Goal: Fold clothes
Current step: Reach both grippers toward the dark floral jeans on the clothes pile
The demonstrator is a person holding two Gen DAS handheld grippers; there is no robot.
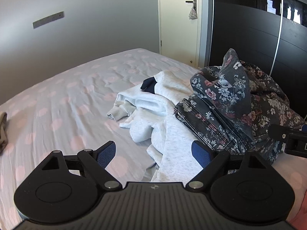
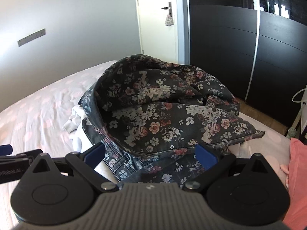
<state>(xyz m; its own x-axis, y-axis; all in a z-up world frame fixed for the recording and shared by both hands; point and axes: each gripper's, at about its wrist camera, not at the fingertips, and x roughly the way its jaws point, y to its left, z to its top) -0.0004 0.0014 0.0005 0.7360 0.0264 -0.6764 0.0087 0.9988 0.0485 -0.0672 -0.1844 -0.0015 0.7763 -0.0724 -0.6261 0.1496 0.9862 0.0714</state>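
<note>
A crumpled dark floral denim garment [image 1: 236, 103] lies in a heap on the bed, partly over a light grey sweatshirt [image 1: 153, 111] with a dark blue piece [image 1: 148, 85] on it. My left gripper [image 1: 153, 152] is open and empty, hovering over the sweatshirt's near edge. My right gripper [image 2: 150, 154] is open, its jaws spread either side of the floral garment's [image 2: 159, 111] near hem, gripping nothing. The right gripper's body shows at the right edge of the left wrist view [image 1: 289, 138].
The bed has a light sheet with pink dots [image 1: 63, 99]. A beige cloth [image 1: 2, 132] lies at its left edge. A grey wall, a white door [image 1: 178, 19] and a black sliding wardrobe [image 2: 239, 48] stand behind. A pink item [image 2: 299, 172] sits at the right.
</note>
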